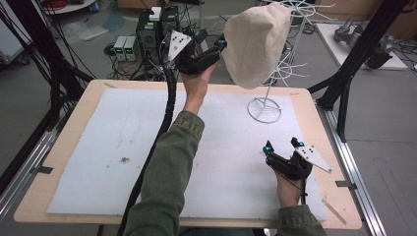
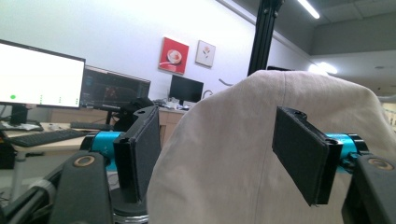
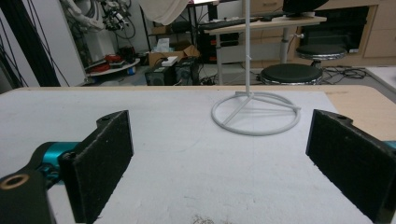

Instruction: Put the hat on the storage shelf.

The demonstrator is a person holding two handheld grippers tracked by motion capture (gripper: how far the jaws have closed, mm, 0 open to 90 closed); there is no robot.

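A cream cloth cover hangs over the top of a white wire stand at the table's far right. My left gripper is held up high against the cloth's left side. In the left gripper view the cloth bulges between the jaws, which stand apart and open. My right gripper rests low near the table's front right, open with nothing between its pads. The stand's ring base lies just ahead of it, and the cloth's lower edge hangs above.
A white foam mat covers the wooden table. Black frame posts rise at the right edge. Electronics boxes and cables crowd the floor behind the table. A thick black cable trails from the left gripper.
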